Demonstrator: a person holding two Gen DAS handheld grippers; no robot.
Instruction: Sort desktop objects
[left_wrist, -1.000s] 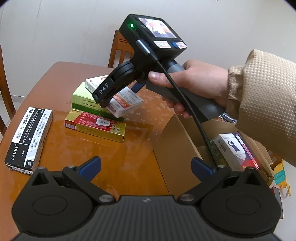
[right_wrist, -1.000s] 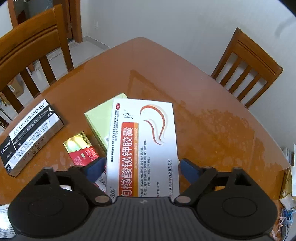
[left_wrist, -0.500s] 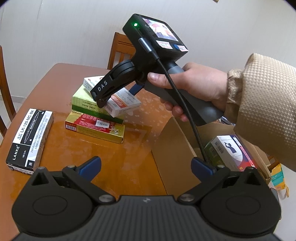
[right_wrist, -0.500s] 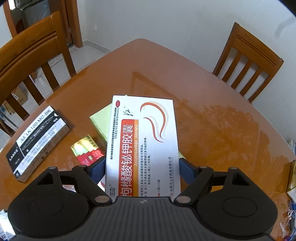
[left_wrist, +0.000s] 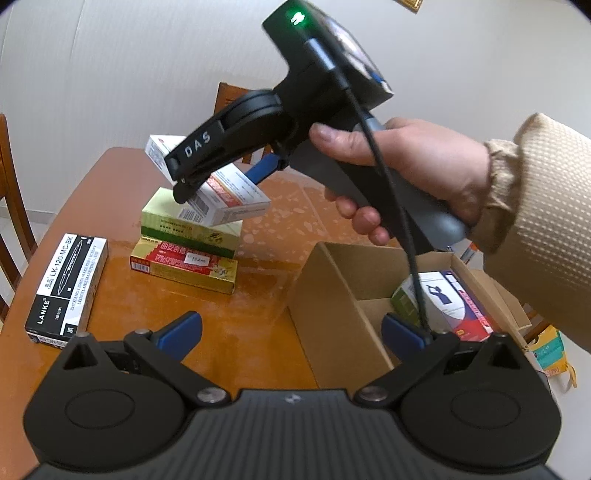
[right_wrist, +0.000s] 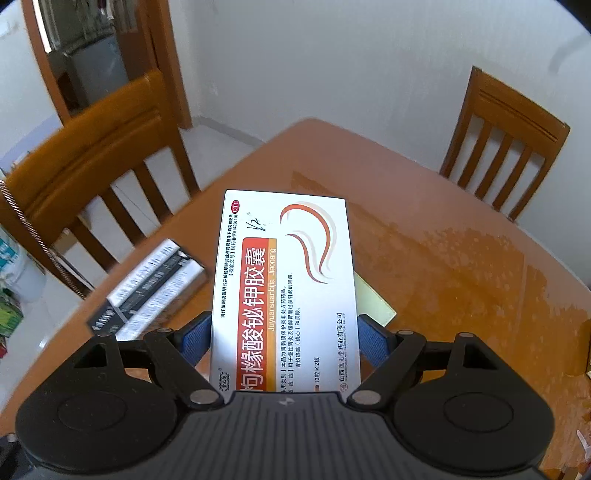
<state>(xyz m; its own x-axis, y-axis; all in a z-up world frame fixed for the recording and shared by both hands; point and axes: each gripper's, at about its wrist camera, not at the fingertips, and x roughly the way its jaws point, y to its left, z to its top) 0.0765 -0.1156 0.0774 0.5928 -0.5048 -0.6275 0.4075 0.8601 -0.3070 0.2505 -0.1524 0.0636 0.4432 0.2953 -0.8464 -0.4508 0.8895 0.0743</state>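
Note:
My right gripper is shut on a white medicine box with orange print, its blue pads pressing both long sides. In the left wrist view that white medicine box hangs in the air above the stack, held by the right gripper in a person's hand. Below it a green box lies on a red and gold box. A black and white pen box lies at the left. My left gripper is open and empty, above the table beside the cardboard box.
The cardboard box holds a white box with a blue figure and a green packet. Wooden chairs stand round the orange table. More packets lie off the table's right edge.
The right gripper has lifted the white medicine box off the green box and carried it upward. The left gripper has shifted slightly, staying open.

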